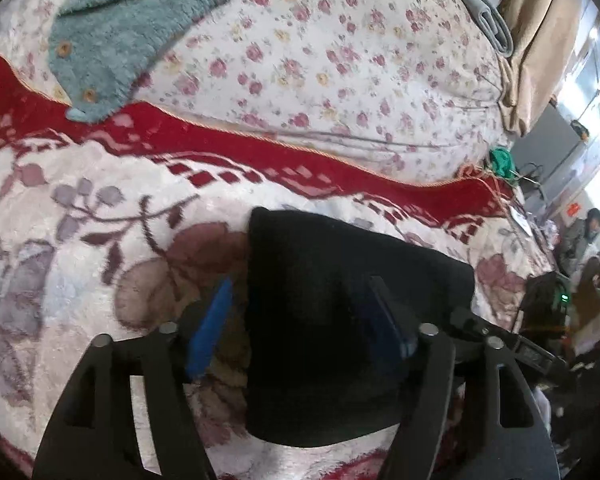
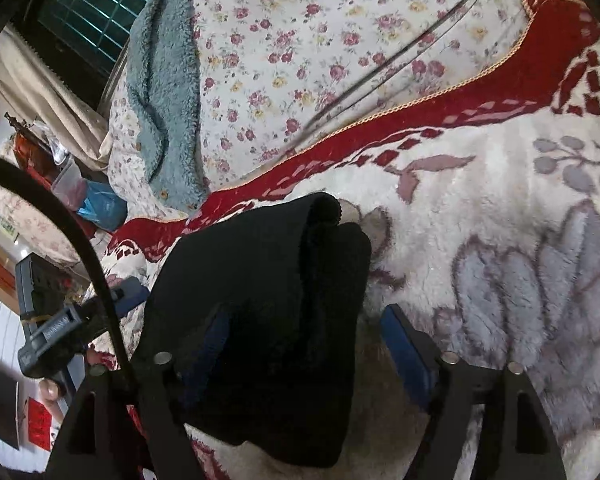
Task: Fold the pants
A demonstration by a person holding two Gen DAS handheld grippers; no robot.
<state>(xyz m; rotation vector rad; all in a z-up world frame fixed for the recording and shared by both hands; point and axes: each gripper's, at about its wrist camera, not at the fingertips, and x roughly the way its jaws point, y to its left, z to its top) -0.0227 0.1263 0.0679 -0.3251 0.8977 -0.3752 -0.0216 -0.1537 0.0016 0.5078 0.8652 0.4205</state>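
Note:
The black pants lie folded into a compact bundle on a plush white and red floral blanket. My left gripper is open, its blue pads straddling the bundle's left edge, the right pad over the black cloth. In the right wrist view the same pants show a rolled edge at the top. My right gripper is open, its left pad over the cloth and its right pad above the blanket beside the bundle's right edge.
A teal fleece garment lies on a rose-print sheet beyond the blanket's red border. A grey folded cloth and beige curtain sit at the far right. The bed edge, people and clutter lie to the right.

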